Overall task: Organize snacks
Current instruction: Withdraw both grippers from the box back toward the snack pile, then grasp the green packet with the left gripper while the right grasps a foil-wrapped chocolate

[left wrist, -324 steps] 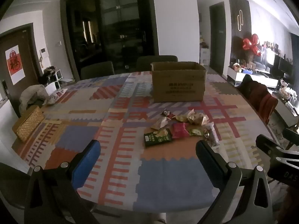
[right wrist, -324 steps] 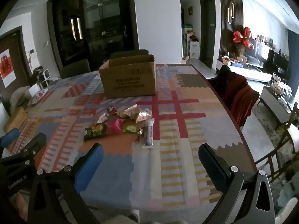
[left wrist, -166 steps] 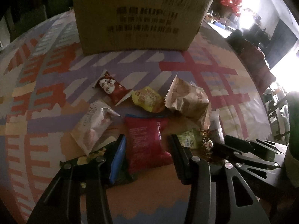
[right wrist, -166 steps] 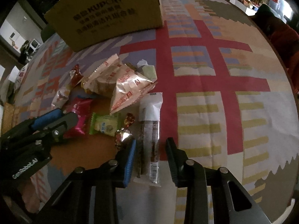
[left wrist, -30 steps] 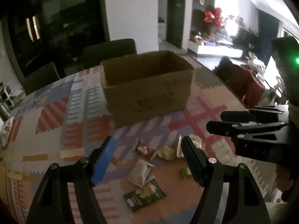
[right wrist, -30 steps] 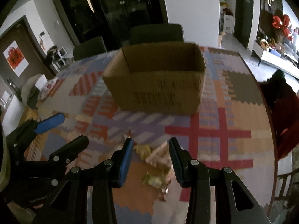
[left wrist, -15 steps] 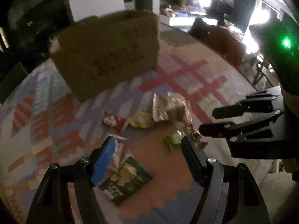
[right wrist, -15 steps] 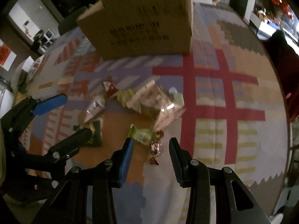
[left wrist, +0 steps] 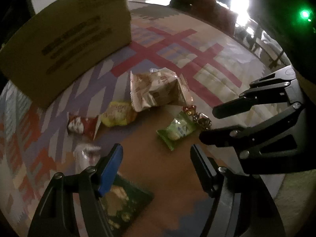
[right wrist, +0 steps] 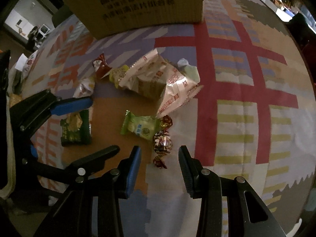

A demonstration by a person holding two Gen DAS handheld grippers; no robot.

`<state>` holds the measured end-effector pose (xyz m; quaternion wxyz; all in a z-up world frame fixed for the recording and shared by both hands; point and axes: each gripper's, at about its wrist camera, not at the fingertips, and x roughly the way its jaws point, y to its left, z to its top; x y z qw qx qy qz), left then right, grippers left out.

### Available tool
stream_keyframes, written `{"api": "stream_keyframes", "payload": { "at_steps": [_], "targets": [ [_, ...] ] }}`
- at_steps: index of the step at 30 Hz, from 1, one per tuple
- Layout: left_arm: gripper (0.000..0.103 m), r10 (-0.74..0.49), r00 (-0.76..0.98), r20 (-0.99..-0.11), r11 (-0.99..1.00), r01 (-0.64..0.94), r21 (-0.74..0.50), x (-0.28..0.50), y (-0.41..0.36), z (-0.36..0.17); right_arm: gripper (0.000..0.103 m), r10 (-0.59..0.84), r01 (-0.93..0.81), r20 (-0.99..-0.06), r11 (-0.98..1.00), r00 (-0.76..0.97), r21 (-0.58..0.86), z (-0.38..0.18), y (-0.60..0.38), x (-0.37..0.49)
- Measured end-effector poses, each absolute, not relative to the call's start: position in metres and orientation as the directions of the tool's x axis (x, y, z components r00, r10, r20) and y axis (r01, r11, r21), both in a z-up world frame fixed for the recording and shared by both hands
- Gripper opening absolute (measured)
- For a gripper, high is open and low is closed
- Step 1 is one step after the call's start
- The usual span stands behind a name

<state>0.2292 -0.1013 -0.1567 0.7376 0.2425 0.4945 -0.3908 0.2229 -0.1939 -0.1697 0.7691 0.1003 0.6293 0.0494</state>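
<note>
Left wrist view: my left hand-held gripper hangs spread and holds nothing. The carton at 11 o'clock has blurred print. Bare surface lies between the fingers; the green chip bag sits at 7 o'clock.
Right wrist view: I read "KUPOH" on the carton at 12 o'clock. My right hand-held gripper is spread, tilted down, flanking the foil candy. The green packet lies just beyond.
</note>
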Motion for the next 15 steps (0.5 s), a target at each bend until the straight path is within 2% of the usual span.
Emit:
{"api": "stream_keyframes", "payload": {
  "at_steps": [10,15],
  "targets": [
    [0.07,-0.324,0.163,-0.932,0.483,0.876,-0.015,0.234,-0.126,-0.171,0.04,0.211,0.093,-0.956,0.968,0.204,0.233,-0.18,-0.203,0.226],
    [0.062,-0.322,0.139,-0.936,0.491,0.87,-0.04,0.237,-0.132,-0.178,0.033,0.213,0.098,-0.953,0.966,0.214,0.238,-0.181,-0.206,0.227]
  ]
}}
